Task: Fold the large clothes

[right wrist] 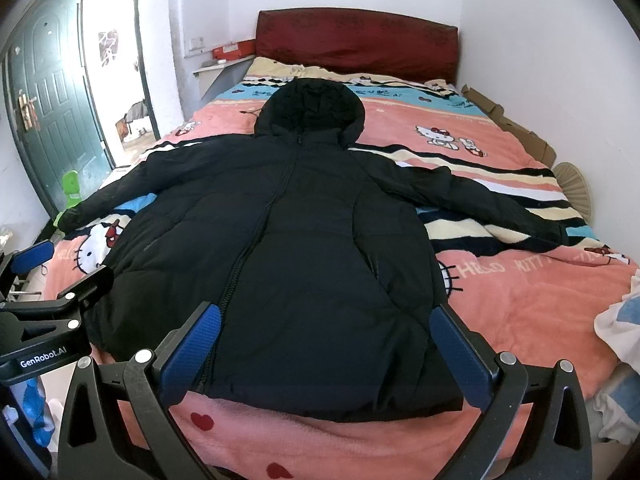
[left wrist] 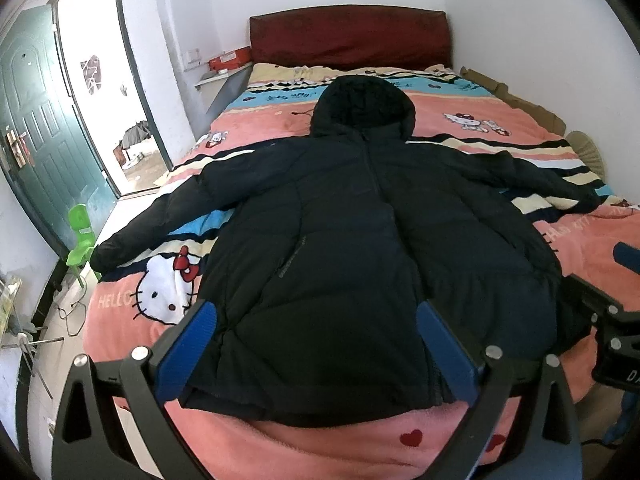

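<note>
Black hooded puffer jacket [left wrist: 360, 232] lay flat on the bed, front up, zip closed, hood [right wrist: 310, 108] pointing toward the dark red headboard [left wrist: 350, 36]. Both sleeves were spread outward; the left sleeve [left wrist: 160, 220] reached the bed edge near a green plastic chair [left wrist: 80, 240], the right sleeve [right wrist: 492, 204] lay across the striped band of the blanket. Hem sat near the foot of the bed, on the pink Hello Kitty blanket [right wrist: 520, 304].

Left tongs [left wrist: 316, 344] were spread wide, nothing between the blue pads [left wrist: 192, 344], hovering above the lower left part of the jacket near the hem. Right tongs [right wrist: 326, 344] likewise wide open and empty, over the lower right part of the jacket. Whether either pad touched fabric could not be told.

Each tongs appeared at the edge of the other's view, side by side.

Green door [left wrist: 36, 128] stood open at the left; cardboard [right wrist: 504, 120] lay along the right wall.
</note>
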{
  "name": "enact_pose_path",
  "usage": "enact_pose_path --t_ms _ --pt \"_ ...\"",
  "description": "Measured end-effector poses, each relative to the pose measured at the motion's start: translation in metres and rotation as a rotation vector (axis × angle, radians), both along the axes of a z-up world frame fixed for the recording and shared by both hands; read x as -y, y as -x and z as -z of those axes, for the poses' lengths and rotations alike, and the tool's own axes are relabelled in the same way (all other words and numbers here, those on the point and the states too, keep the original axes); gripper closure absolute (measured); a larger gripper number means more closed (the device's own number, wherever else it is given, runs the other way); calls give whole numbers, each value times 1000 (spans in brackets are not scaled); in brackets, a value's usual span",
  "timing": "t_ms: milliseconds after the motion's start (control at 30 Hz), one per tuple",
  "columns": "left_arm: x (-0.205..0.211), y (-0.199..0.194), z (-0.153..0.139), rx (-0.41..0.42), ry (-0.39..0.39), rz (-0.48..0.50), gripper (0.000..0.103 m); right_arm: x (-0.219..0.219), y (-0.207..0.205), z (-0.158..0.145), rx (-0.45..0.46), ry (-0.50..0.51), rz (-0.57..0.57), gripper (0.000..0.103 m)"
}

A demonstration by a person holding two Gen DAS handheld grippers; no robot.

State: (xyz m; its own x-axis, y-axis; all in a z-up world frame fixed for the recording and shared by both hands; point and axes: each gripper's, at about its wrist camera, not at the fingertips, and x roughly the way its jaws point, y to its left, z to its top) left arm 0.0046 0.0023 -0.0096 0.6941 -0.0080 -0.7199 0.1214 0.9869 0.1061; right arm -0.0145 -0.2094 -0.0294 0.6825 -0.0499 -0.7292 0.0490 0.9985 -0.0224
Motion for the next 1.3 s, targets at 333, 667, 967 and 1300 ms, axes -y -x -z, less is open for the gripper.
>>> enact_pose_path --t_ms 333,667,967,1300 --pt "-1 -3 2 -5 1 -1 2 0 -5 5 -7 0 2 1" --pt "-1 -5 4 1 -6 2 2 4 -14 11 -20 1 -5 1" --pt "-1 -17 5 5 -8 10 2 4 -23 14 -34 -4 -8 1" --pt "5 -37 2 -33 -15 23 2 11 -47 6 -40 -16 -12 1"
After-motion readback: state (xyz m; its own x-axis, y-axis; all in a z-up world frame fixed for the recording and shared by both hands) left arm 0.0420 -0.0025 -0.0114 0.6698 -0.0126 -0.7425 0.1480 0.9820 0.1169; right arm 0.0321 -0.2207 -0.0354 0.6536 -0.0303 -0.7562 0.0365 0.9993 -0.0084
